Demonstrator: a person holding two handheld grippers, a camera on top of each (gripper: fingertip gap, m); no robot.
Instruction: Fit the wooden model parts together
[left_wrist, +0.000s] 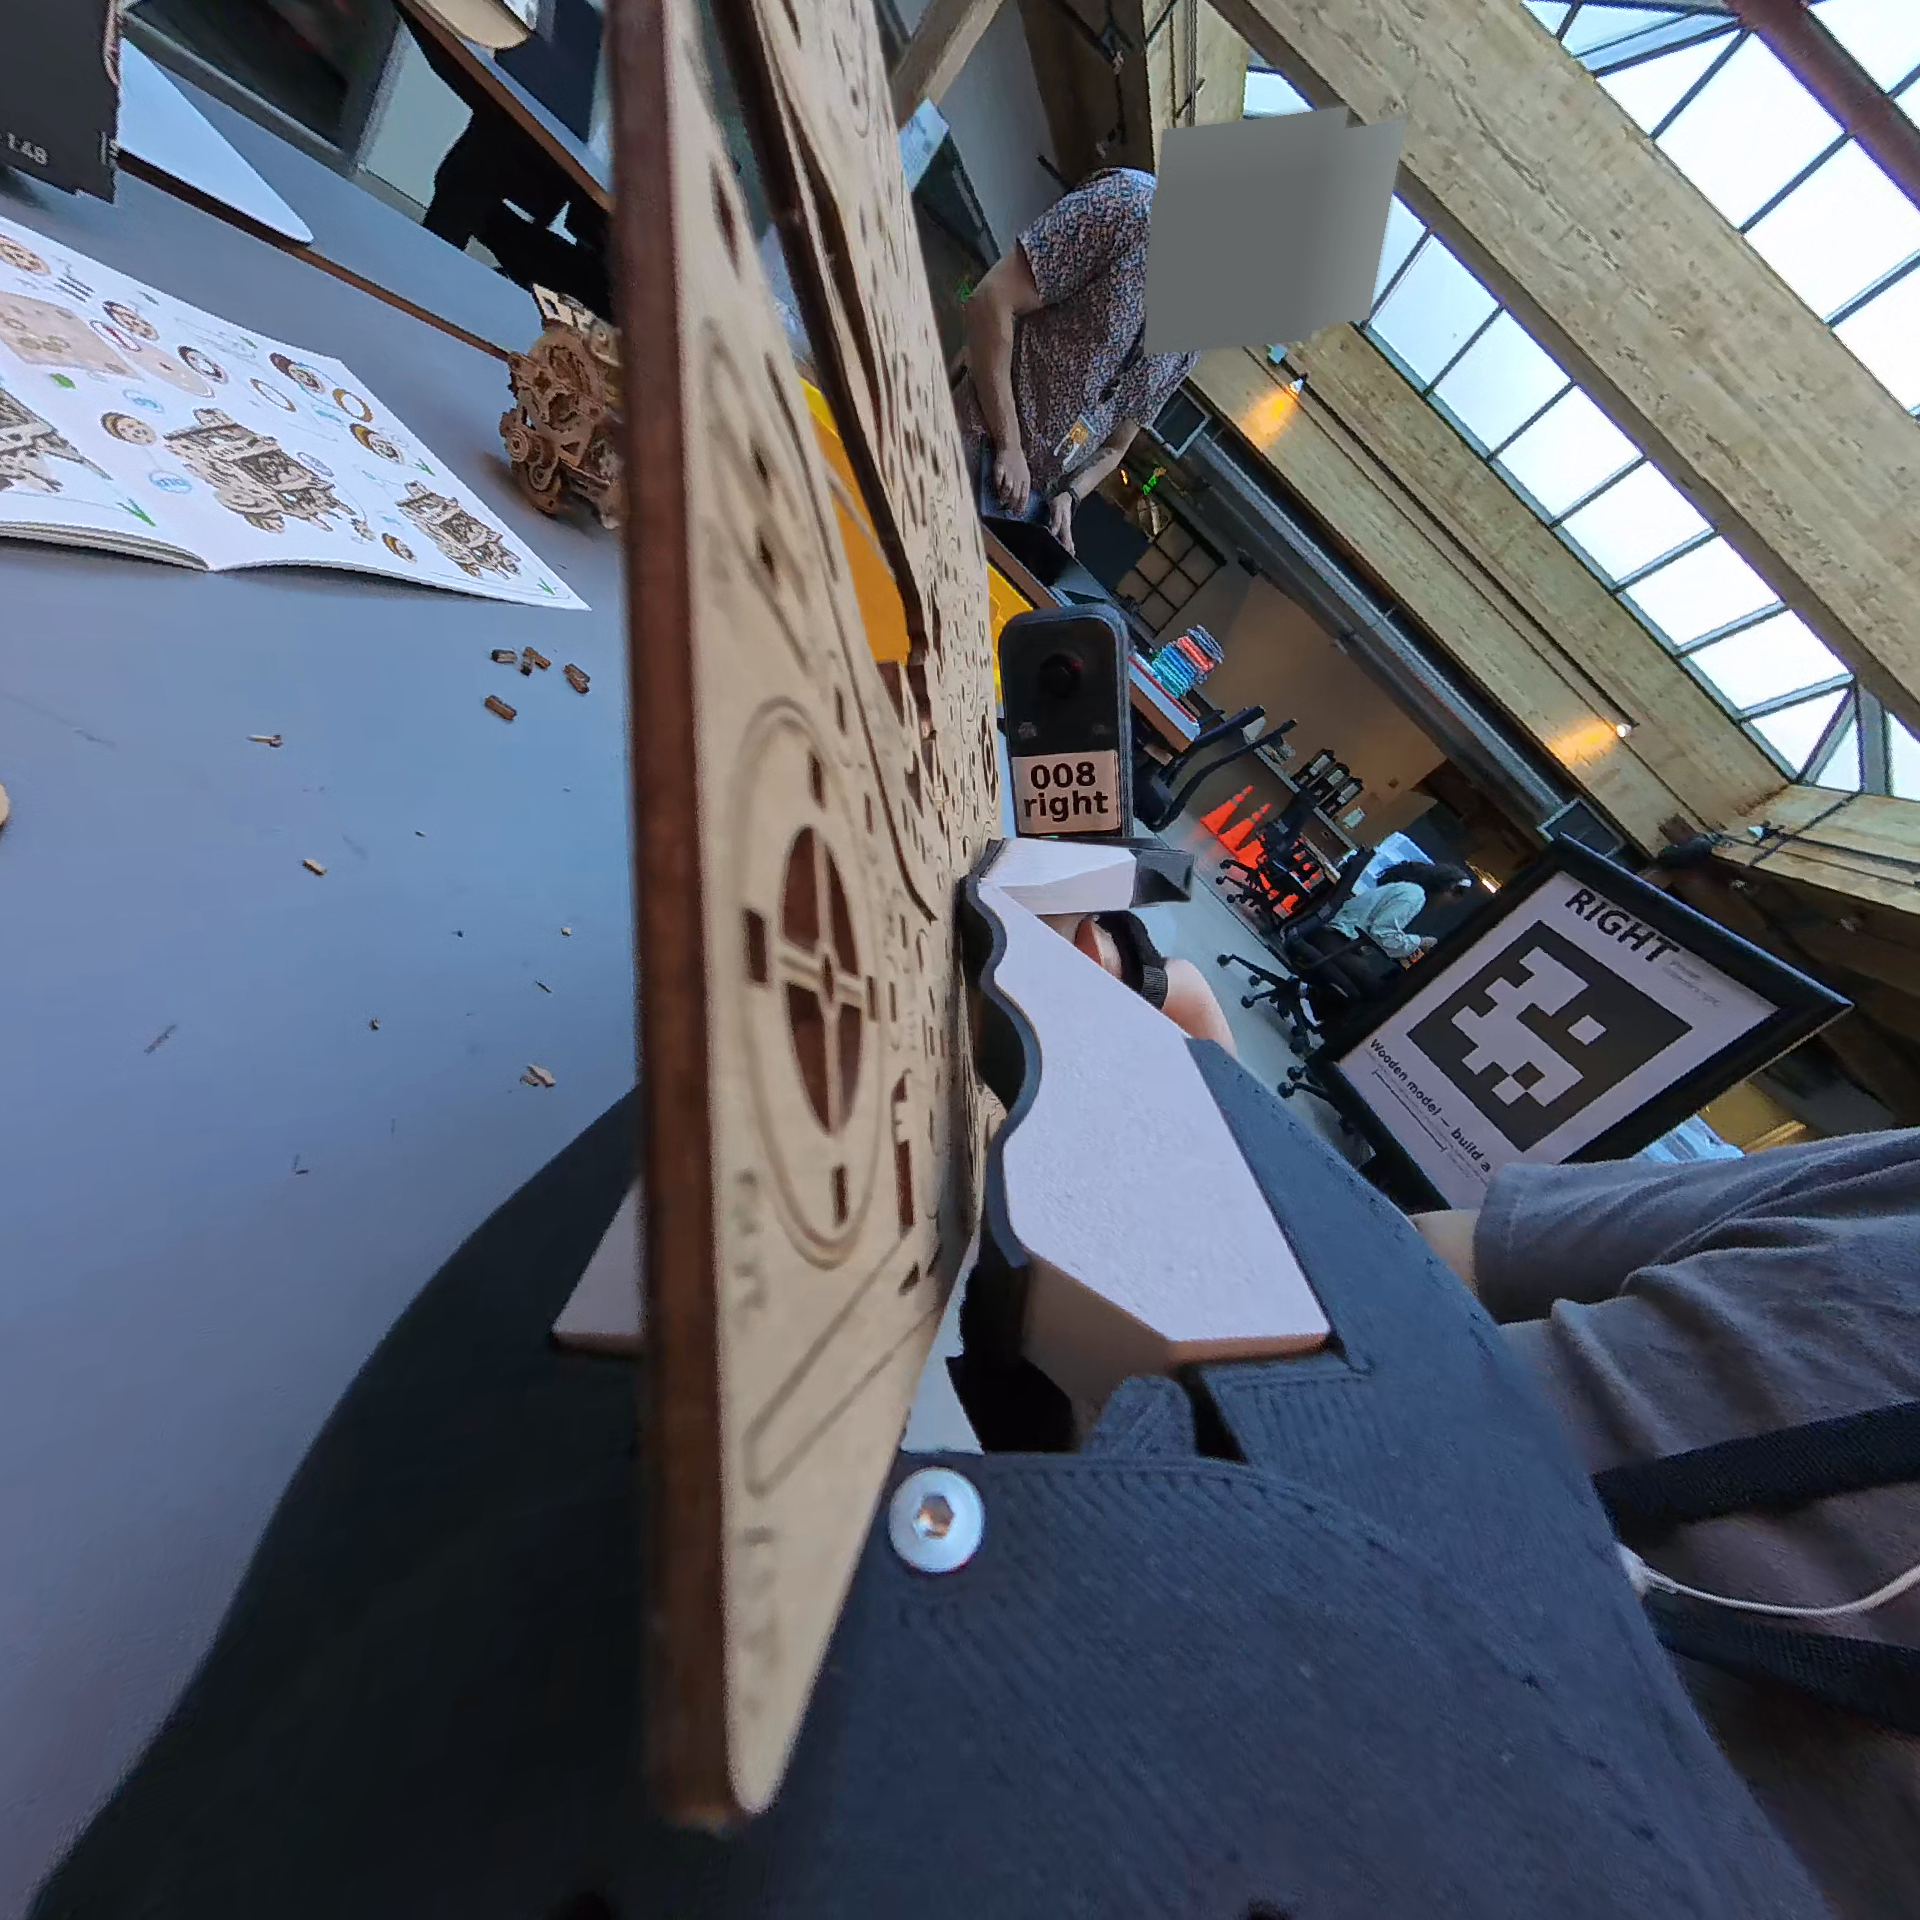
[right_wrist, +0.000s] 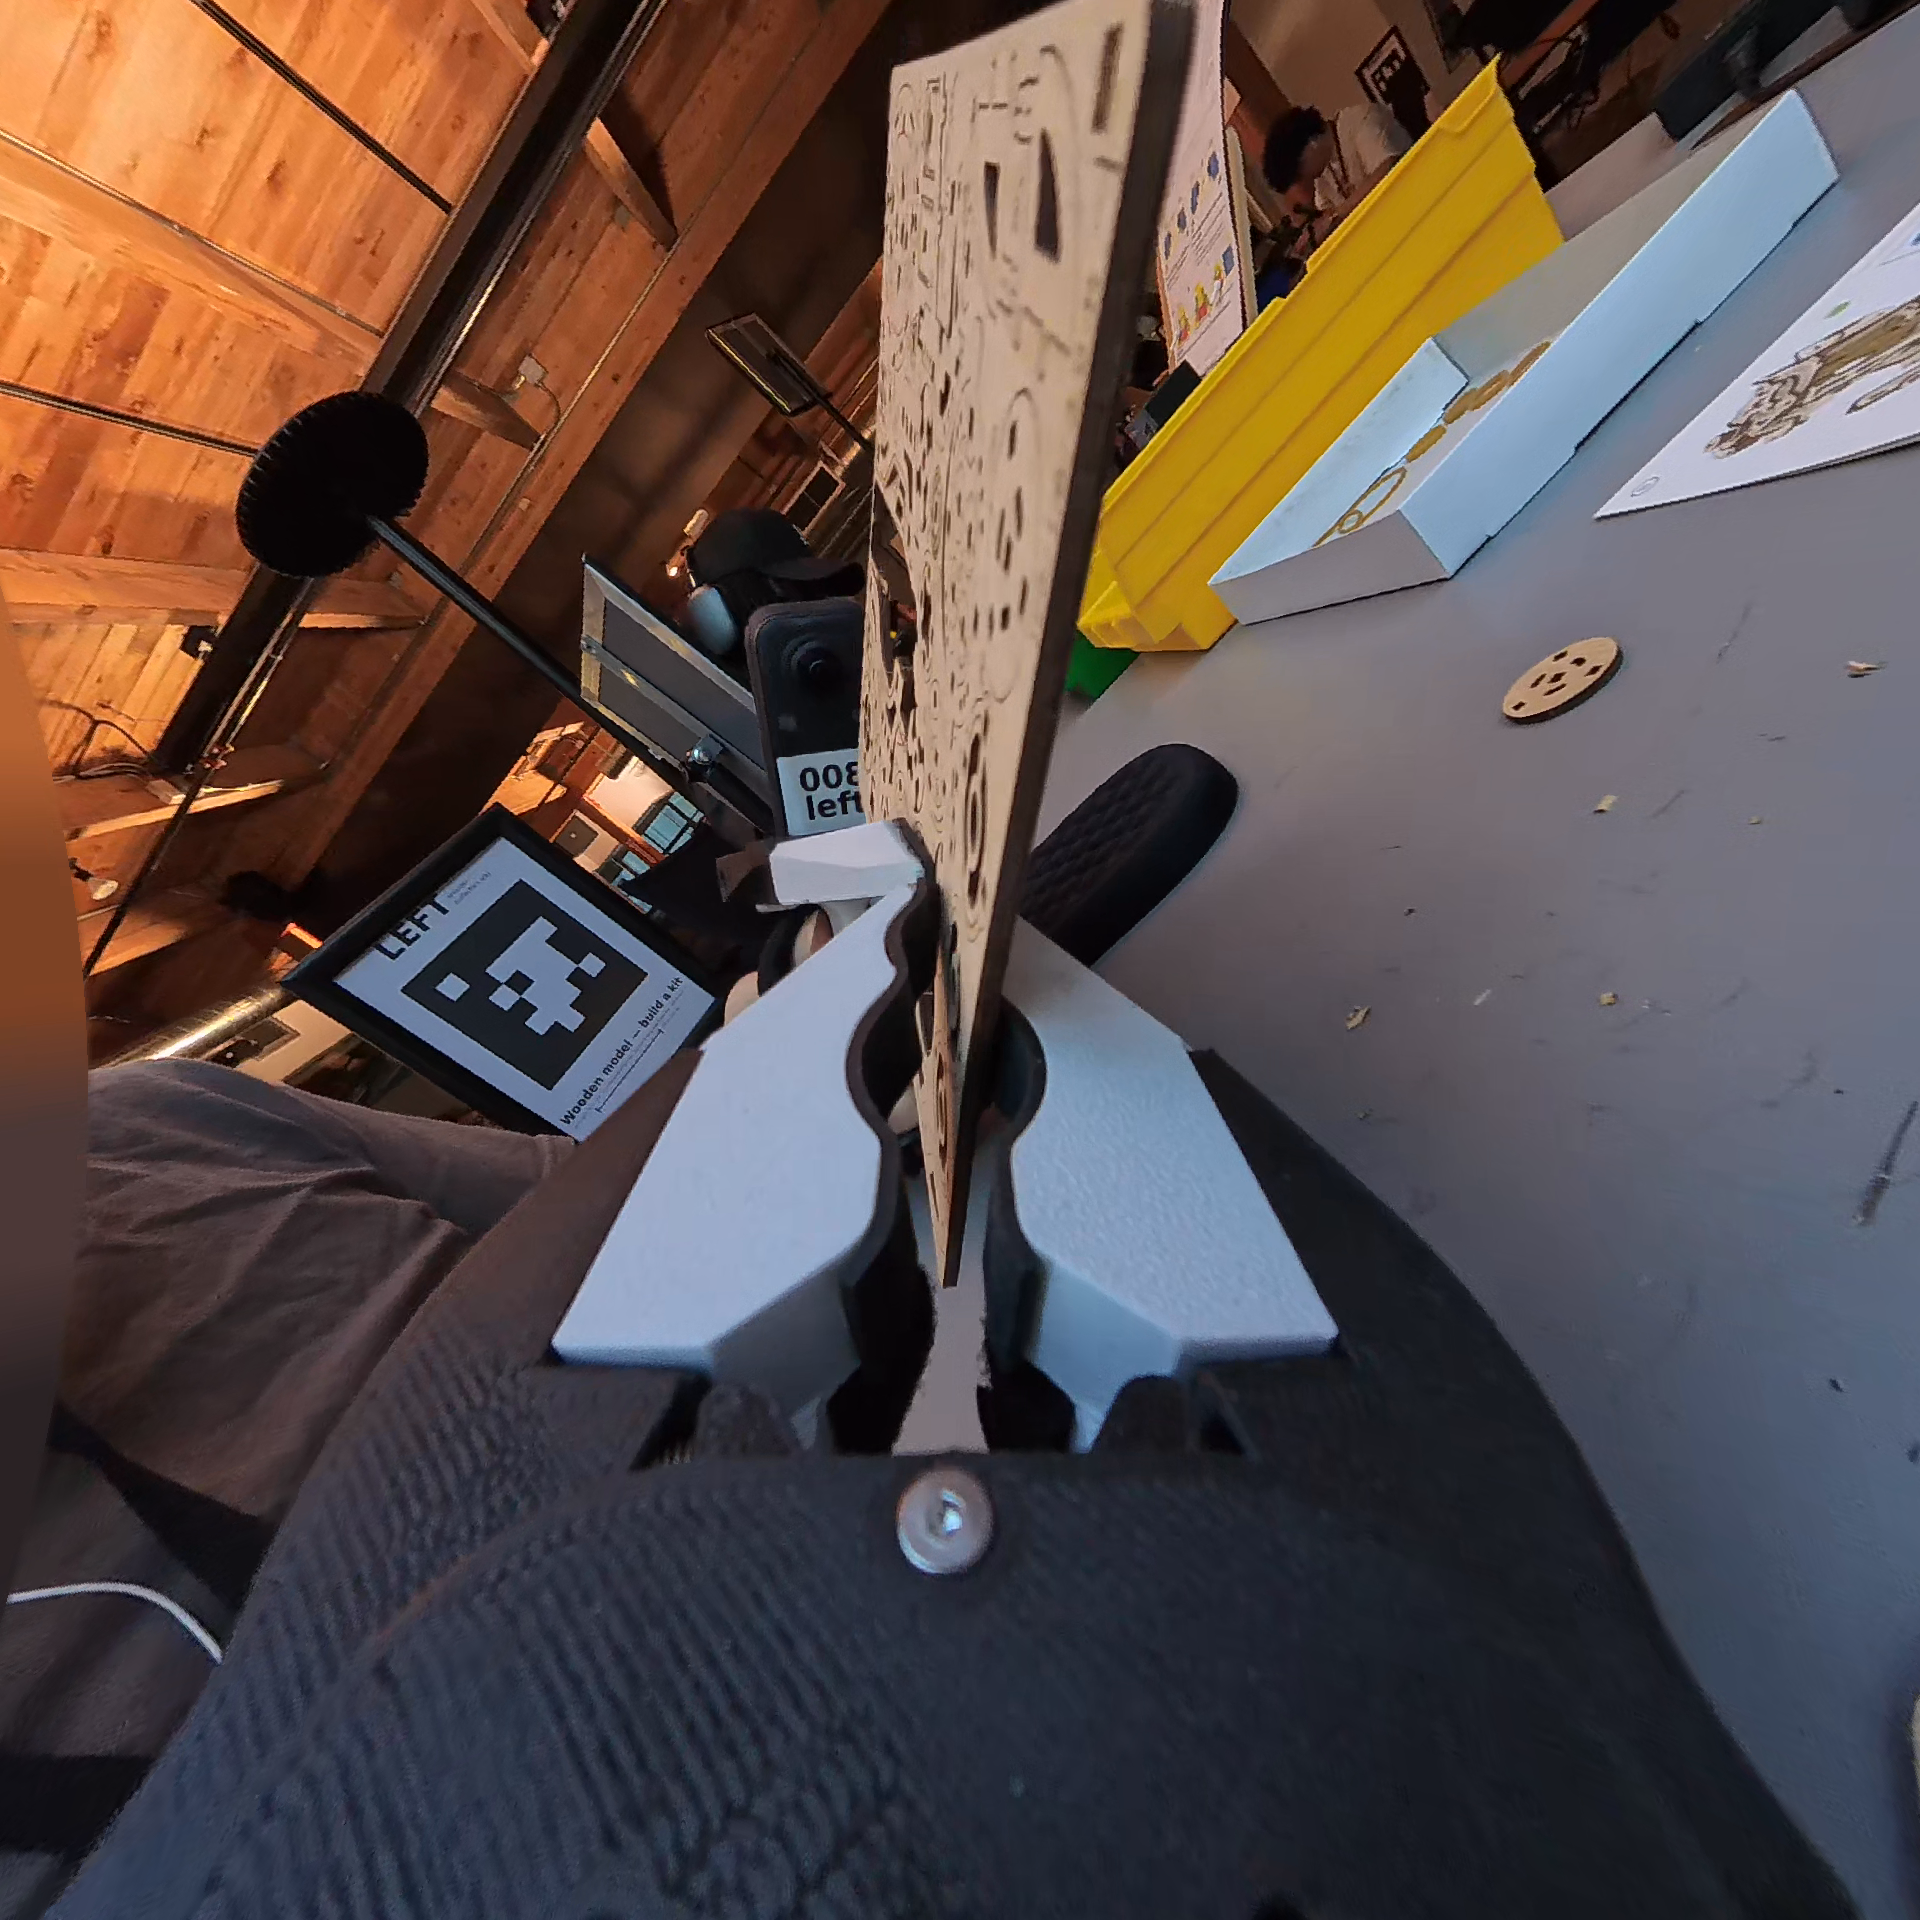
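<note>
A thin laser-cut wooden sheet (left_wrist: 800, 935) stands edge-on, clamped between the pads of my left gripper (left_wrist: 883, 935). Only the right finger (left_wrist: 1132, 1143) shows fully. A second board face (left_wrist: 894, 343) rises behind it; I cannot tell if it is a separate sheet. In the right wrist view, my right gripper (right_wrist: 971, 925) is shut on the lower edge of a wooden sheet (right_wrist: 987, 468). The grippers face each other across the wood: the right one's fingertip (left_wrist: 1081, 873) and the left one's fingertip (right_wrist: 842, 862) both touch the sheet.
On the grey table (left_wrist: 260, 935) lie an open instruction booklet (left_wrist: 239, 436), a part-built wooden model (left_wrist: 561, 416) and wood crumbs (left_wrist: 530, 665). A yellow bin (right_wrist: 1330, 364), a white box of parts (right_wrist: 1507, 384) and a round wooden disc (right_wrist: 1562, 678) are to the right. A person (left_wrist: 1081, 343) stands behind. Only a small space, under 4 cm, lies between the two pairs of fingers. Left tips and right tips are each some 35 cm from the part-built wooden model (left_wrist: 561, 416).
</note>
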